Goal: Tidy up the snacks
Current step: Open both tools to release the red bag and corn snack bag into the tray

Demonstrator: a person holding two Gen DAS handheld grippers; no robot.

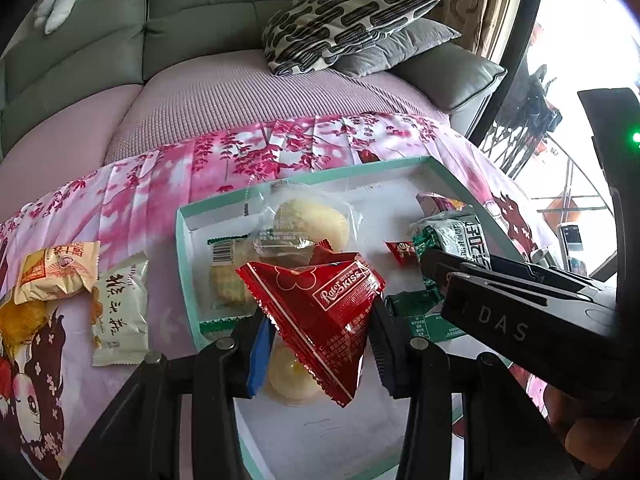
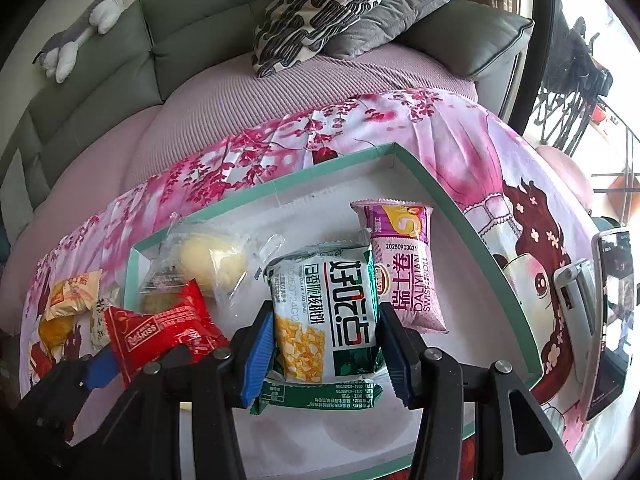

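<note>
Mid-placement: both tools are carrying snacks over the box [image 2: 424, 178], neither set down yet.

Left to right:

- Outside the box, on the pink cloth [image 1: 132, 200]: an orange-yellow packet [image 1: 56, 272] and a cream packet [image 1: 120, 312] side by side, plus something yellow at the far left edge, too cropped to identify. My read is these are still to be sorted.
- Left gripper [image 1: 316, 332]: clamped on a red pouch [image 1: 324, 316], pads pressing both sides, pouch tilted and hanging above the box's left half.
- Right gripper [image 2: 326, 344]: clamped on a green-and-white packet [image 2: 324, 316], held flat-on over the box's middle, just beside the purple roll.

Box contents, left to right:

- cracker pack [image 1: 228, 276] in clear wrap by the left wall
- round yellow cake [image 2: 212, 264] in clear wrap behind it
- small red candy [image 1: 400, 250] near centre
- second green packet [image 2: 316, 396] lying flat under the right gripper
- purple roll [image 2: 404, 264] toward the right wall

Next, probably: lower each snack onto bare white floor and let go. The left pouch has cakes directly beneath it, so it needs a shift toward open floor or it lands on top. The right packet risks stacking on the green one below. Both wrappers look slick and crinkly; expect them to slide on release.
</note>
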